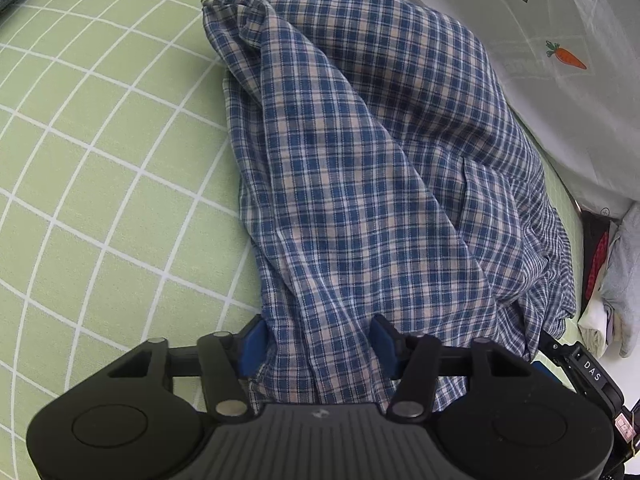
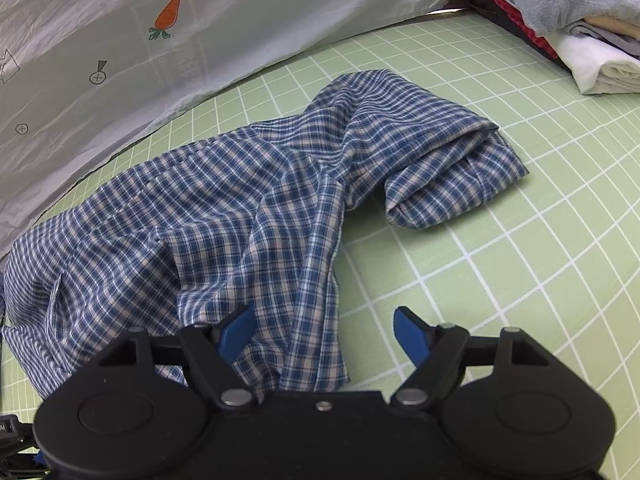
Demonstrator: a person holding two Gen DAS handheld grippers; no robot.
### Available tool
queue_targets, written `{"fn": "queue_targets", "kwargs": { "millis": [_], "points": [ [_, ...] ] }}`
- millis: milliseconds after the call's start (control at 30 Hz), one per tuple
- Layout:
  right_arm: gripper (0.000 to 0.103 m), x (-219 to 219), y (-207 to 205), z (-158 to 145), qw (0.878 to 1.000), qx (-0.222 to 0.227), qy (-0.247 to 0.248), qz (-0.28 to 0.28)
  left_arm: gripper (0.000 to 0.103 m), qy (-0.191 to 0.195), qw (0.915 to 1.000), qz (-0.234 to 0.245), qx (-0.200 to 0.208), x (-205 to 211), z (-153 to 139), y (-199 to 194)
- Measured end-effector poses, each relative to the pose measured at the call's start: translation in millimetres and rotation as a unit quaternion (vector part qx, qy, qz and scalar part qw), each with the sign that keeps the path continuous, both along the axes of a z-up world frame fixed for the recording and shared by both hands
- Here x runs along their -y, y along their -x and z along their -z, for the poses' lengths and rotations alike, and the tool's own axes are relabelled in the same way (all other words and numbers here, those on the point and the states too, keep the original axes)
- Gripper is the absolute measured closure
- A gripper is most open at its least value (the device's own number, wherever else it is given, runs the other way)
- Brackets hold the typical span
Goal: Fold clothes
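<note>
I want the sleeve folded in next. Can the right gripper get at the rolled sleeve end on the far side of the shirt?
Probably yes: the right gripper is open, and bare sheet leads to the sleeve end, nothing lying between.

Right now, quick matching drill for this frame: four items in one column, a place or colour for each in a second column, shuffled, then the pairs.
Items:
1. plaid shirt
2. carrot print
3. stack of clothes
4. bed sheet

Descriptions:
A. green with white grid
B. orange, on grey fabric
C. piled at the far corner
D. blue checks, crumpled between both grippers' fingers

Pairs: 1-D, 2-B, 3-C, 4-A
</note>
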State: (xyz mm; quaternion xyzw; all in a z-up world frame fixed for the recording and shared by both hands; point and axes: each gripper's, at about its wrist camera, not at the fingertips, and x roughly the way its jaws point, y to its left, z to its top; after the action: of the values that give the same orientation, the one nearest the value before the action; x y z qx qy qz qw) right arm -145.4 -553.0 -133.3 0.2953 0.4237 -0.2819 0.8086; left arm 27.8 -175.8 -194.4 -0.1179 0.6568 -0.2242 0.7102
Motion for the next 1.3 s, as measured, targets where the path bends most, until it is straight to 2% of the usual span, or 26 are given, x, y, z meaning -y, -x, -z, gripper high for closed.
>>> {"fn": "queue_targets", "kwargs": {
  "millis": [33,100,167,200,233,367,467,533,600,700,800,933,1067,1133,1200,1233,1267,1300],
  "points": [
    [0.026,0,0,1,1.0,0.0,-0.003,0.001,0.074,0.0,1.0,-0.002,0.001,0,-2,2],
    [0.029,0,2,2,1.0,0.007,-0.009,-0.001,0.086,0.001,1.0,-0.009,0.004,-4,-4,5],
    [0.054,1,4,2,0.999,0.021,-0.022,-0.008,0.091,0.008,0.9997,-0.023,0.007,-11,-7,7],
    [0.08,1,4,2,0.999,0.021,-0.022,-0.013,0.093,0.011,0.9993,-0.033,0.011,-16,-9,7],
    [0.099,1,4,1,0.999,0.022,-0.022,-0.018,0.095,0.014,0.9988,-0.044,0.017,-22,-13,7],
    [0.101,-1,17,-22,0.998,0.046,0.036,-0.014,0.098,0.012,0.9934,-0.095,0.063,-55,-39,2],
    [0.101,6,27,-51,0.994,0.07,0.088,-0.005,0.099,0.023,0.9869,-0.129,0.094,-95,-69,-21],
    [0.101,15,33,-66,0.992,0.098,0.085,0.004,0.1,0.042,0.9819,-0.152,0.104,-118,-87,-32],
    [0.101,17,32,-80,0.989,0.109,0.103,0.001,0.103,0.043,0.9765,-0.165,0.131,-109,-108,-57],
    [0.101,18,26,-97,0.984,0.116,0.138,0.003,0.103,0.009,0.9656,-0.174,0.193,-108,-138,-74],
    [0.101,24,19,-100,0.982,0.126,0.138,0.013,0.103,-0.023,0.9559,-0.186,0.226,-121,-152,-90],
    [0.101,24,12,-94,0.982,0.112,0.15,0.007,0.103,-0.052,0.9477,-0.206,0.238,-134,-148,-107],
    [0.101,31,22,-96,0.98,0.103,0.167,0.03,0.103,-0.056,0.938,-0.242,0.242,-161,-151,-127],
    [0.101,38,26,-98,0.978,0.099,0.178,0.045,0.103,-0.079,0.9288,-0.242,0.269,-168,-164,-136],
    [0.101,45,30,-102,0.975,0.094,0.192,0.06,0.103,-0.139,0.9069,-0.239,0.318,-173,-183,-144],
    [0.101,48,32,-104,0.973,0.092,0.199,0.068,0.103,-0.15,0.9012,-0.24,0.328,-175,-190,-149],
    [0.101,52,33,-105,0.973,0.093,0.199,0.071,0.103,-0.157,0.8971,-0.239,0.337,-177,-195,-153],
    [0.101,56,34,-106,0.973,0.094,0.2,0.075,0.103,-0.153,0.8985,-0.237,0.336,-176,-197,-156]
  ]
}}
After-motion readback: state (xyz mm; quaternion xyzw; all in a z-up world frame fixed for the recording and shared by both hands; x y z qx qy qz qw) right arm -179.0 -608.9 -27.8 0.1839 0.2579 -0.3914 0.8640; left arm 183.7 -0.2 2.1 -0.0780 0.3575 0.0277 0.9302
